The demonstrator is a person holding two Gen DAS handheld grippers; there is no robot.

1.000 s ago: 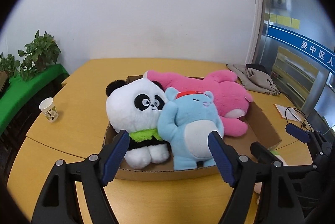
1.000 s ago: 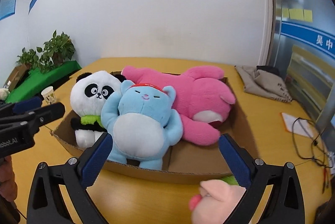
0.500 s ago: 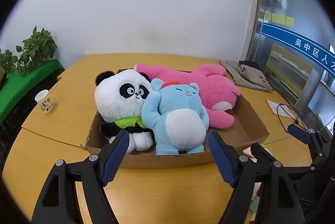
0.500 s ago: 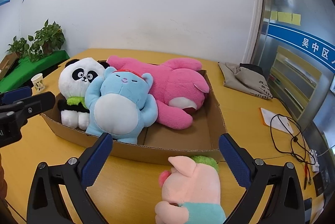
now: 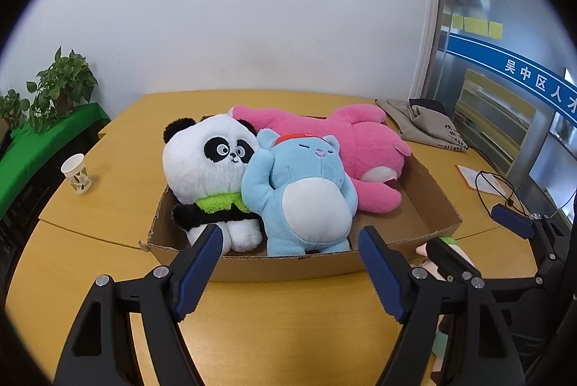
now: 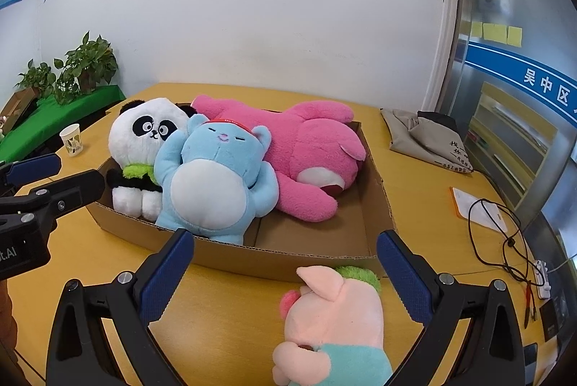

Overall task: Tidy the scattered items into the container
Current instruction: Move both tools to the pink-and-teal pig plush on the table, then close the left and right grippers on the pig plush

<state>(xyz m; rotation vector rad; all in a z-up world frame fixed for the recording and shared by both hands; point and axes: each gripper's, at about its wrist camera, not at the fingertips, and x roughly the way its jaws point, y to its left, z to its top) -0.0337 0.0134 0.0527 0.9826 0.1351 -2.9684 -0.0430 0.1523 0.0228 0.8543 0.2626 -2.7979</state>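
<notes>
A shallow cardboard box point(image 5: 288, 265) point(image 6: 274, 259) on the wooden table holds a panda plush point(image 5: 209, 166) point(image 6: 144, 137), a blue bear plush point(image 5: 303, 194) point(image 6: 212, 184) and a pink plush point(image 5: 360, 148) point(image 6: 306, 155) lying on its side. A pink pig plush point(image 6: 331, 317) in a teal top lies on the table in front of the box, between my right gripper's open fingers. My right gripper point(image 6: 285, 267) is open and empty. My left gripper point(image 5: 290, 256) is open and empty, in front of the box's near wall. The pig point(image 5: 423, 258) is mostly hidden in the left wrist view.
A paper cup point(image 5: 76, 169) point(image 6: 71, 140) stands on the table left of the box. A grey cloth bag point(image 5: 425, 122) point(image 6: 425, 133) lies at the back right. A paper and a black cable point(image 6: 494, 220) lie at the right. Potted plants point(image 6: 72, 68) stand beyond the table's left edge.
Both grippers have pulled back from the box. The pig plush has come fully into the right wrist view, lying between the right fingers. Both stay open.
</notes>
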